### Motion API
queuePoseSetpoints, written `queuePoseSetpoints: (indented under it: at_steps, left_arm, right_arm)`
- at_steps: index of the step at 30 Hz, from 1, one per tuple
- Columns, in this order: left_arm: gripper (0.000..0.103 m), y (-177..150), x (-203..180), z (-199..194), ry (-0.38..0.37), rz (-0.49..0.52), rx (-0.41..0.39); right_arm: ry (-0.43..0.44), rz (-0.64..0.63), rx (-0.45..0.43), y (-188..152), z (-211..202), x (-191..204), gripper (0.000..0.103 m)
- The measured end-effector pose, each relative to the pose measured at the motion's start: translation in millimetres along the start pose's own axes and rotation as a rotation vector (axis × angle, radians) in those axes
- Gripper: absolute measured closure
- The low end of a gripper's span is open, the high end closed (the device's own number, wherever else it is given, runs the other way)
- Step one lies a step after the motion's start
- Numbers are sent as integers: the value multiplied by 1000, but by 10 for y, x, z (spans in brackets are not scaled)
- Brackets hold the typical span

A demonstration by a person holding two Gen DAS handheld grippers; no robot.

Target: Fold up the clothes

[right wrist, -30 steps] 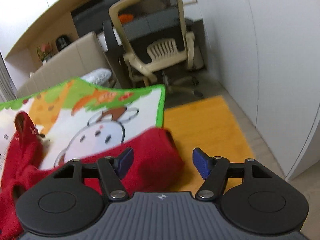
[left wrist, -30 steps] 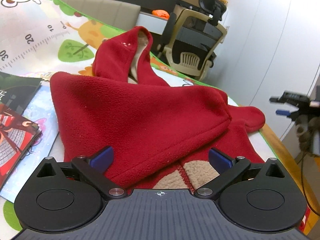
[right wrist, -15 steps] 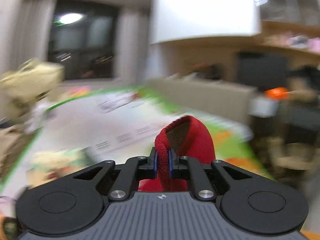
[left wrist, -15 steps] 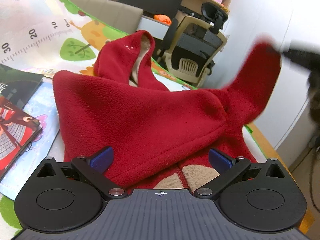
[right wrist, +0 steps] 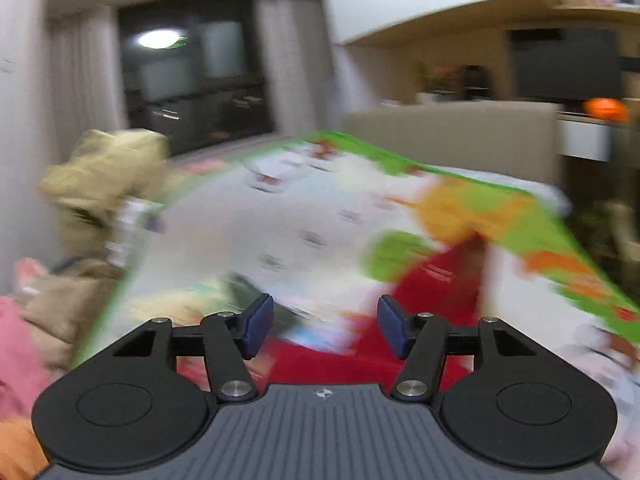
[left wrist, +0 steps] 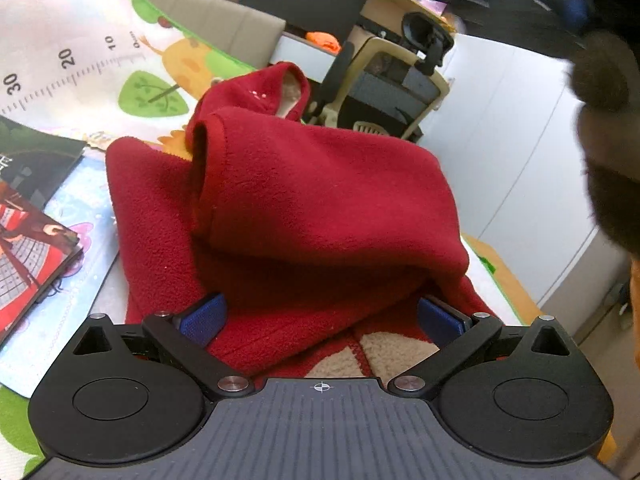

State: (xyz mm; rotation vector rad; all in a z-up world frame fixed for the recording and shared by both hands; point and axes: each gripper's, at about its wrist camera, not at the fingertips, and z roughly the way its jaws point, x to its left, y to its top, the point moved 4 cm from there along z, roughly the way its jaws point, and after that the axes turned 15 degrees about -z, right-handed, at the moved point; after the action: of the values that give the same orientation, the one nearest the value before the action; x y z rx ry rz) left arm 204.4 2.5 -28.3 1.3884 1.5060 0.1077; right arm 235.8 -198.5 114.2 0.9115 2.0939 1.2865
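Red fleece hooded garment (left wrist: 304, 208): I count one, heaped on the play mat (left wrist: 80, 60), one sleeve laid across its body. Two books (left wrist: 36, 256) just beside it. My left gripper (left wrist: 320, 316) gapes wide over the hem, holding nothing. Right gripper (right wrist: 326, 326) spread too, empty; that view is blurred.

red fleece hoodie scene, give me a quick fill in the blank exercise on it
1. The sleeve lies folded across the body of the ____ fleece hoodie.
2. The left gripper has its jaws ____, with fleece lying between them.
3. The right gripper is open and holds ____.
4. The numbers 10, 20 and 30 are printed on the ____.

Missing words: red; open; nothing; play mat
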Motion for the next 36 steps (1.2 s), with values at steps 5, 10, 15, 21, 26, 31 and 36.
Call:
queuePoseSetpoints:
  at_steps: [5,10,15,21,26,31,36]
  left_arm:
    - [0,100,14,-174,-27,-33,-91]
    - [0,278,-70,-338,81,-20,-265]
    - [2,367,-151,-105,212,28,-268]
    - [68,290,-358,131,306,156,-231]
    - [80,339,-256,-92,357,105,-228]
    - [64,209,-36,-101,458,168,-148]
    - [10,372,30,-204,443,150,-133]
  right_arm:
    - [-112,100,104,-858,64,-347,45]
    - [-39,216,90,-1356,146,-392,41]
    - [-39,175,52,-1409,-20,-470,35]
    - [-92,122,-14,-1138,-254,-487,35]
    - [-101,102,138,-1136,178,-467,24]
    - [-68,161,234,-1295,409,-548,23]
    - [-48,136,238,-1286,461,-634,21]
